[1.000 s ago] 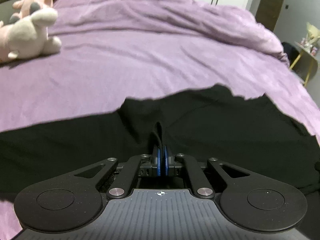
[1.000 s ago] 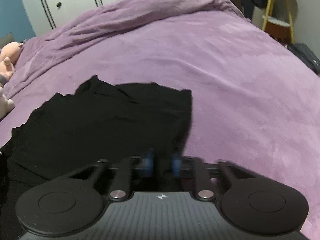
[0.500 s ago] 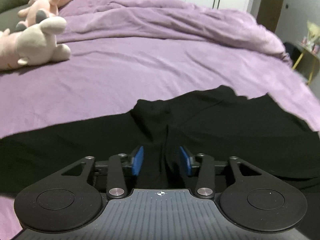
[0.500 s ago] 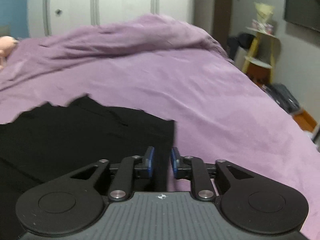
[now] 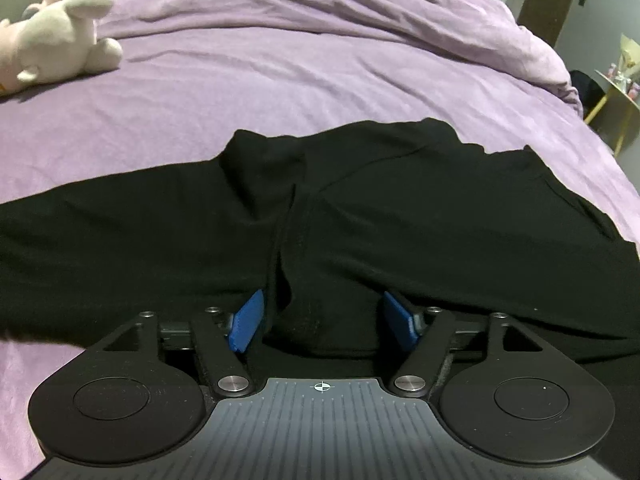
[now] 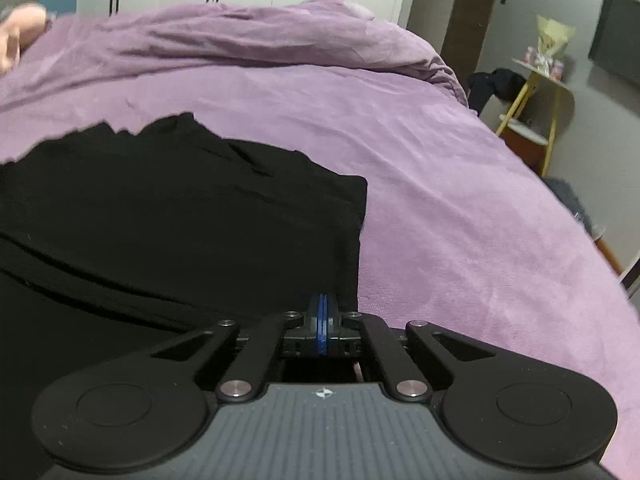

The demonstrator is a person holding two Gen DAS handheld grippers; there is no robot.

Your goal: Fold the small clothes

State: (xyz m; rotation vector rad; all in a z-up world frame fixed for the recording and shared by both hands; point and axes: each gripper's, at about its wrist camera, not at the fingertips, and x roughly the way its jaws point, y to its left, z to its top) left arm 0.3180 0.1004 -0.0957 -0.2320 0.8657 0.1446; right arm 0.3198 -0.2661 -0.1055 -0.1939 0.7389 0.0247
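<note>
The black garment [image 5: 400,216] was spread flat on the purple bed [image 5: 280,80], well clear of the plush toy [image 5: 60,36]. The left gripper [image 5: 322,318] was held with jaws spread over a central fold, seemingly released. The right gripper [image 6: 322,320], jaws pressed together, sat at the garment's corner; whether cloth was pinched could not be told.

- Left gripper [image 5: 322,322]: matte black body with two broad round lobes, each bearing a shallow disc; blue pads [image 5: 245,322] on the fingers.
- Slim black link arms, pinned with silver screws.
- Ribbed grey centre plate with a small white crosshair mark.
- Right gripper [image 6: 322,322]: the same black build, blue pads, silver screws and crosshair.
</note>
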